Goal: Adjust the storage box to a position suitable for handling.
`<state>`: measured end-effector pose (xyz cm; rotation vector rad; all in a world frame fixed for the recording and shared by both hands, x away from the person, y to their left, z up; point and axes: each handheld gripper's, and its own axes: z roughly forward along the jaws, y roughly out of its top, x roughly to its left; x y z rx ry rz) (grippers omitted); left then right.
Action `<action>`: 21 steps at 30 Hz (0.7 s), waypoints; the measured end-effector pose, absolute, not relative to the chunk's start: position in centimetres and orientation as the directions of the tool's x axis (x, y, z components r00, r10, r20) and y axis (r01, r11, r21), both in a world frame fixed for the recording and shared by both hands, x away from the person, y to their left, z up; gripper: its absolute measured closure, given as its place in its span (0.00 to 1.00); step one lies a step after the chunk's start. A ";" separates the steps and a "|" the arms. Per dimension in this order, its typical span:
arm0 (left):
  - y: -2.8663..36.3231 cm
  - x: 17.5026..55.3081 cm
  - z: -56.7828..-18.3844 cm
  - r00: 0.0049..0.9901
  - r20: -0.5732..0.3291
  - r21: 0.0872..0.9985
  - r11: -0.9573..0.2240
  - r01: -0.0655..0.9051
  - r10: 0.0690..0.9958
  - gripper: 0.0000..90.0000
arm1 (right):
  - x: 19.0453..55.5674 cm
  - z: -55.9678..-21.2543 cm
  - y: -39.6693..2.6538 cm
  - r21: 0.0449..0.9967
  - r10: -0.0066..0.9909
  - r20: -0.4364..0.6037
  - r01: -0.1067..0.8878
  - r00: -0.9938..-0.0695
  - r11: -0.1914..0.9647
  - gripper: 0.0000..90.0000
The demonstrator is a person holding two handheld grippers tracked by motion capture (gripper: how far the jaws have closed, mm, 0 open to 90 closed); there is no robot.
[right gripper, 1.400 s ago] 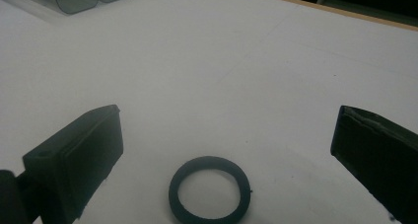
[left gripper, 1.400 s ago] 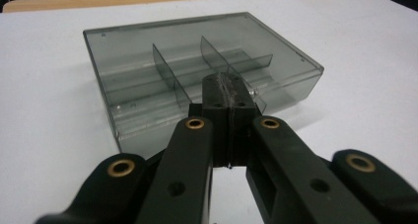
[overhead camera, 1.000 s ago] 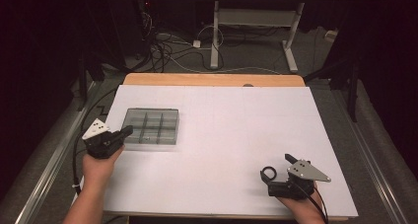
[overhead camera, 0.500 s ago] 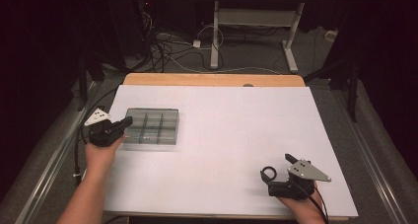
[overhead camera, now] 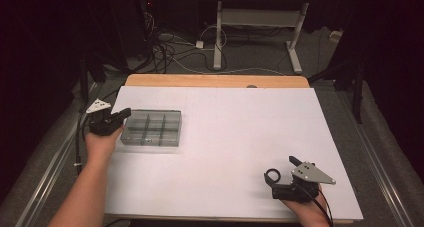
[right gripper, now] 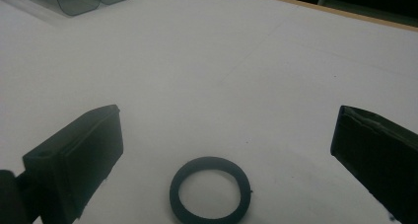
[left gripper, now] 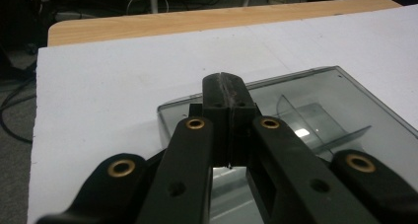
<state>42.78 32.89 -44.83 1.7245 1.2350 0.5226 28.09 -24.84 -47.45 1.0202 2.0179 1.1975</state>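
Left gripper [overhead camera: 123, 115]: jaws closed together, empty, tips over the left end of the clear divided box [overhead camera: 152, 128], hiding part of its lid. The box sits near the table's [overhead camera: 225, 152] left edge. Right gripper [overhead camera: 280, 173]: jaws wide apart, flanking the black ring [right gripper: 210, 189] near the front edge. The white surface between them is open. Dark room behind, with cables on the floor.

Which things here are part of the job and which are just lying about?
Part of the job:
- clear grey plastic compartment box, under the shut left tool
- small black ring, lying flat between the open right tool's jaws

Just lying about:
- white metal table frame on the floor
- tangled floor cables
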 end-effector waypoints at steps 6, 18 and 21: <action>33.6 44.6 -45.1 0.376 -0.161 0.841 -0.073 0.536 0.912 0.98 | 28.1 -47.5 -24.9 0.896 0.836 -0.091 0.323 -0.541 0.306 0.00; 35.1 47.3 -45.9 0.326 -0.171 0.820 -0.049 0.570 0.930 0.98 | 28.1 -47.5 -24.9 0.896 0.838 -0.091 0.323 -0.538 0.304 0.00; 35.1 47.8 -46.1 0.322 -0.171 0.814 -0.051 0.579 0.931 0.98 | 28.1 -47.5 -24.8 0.897 0.840 -0.090 0.323 -0.535 0.302 0.00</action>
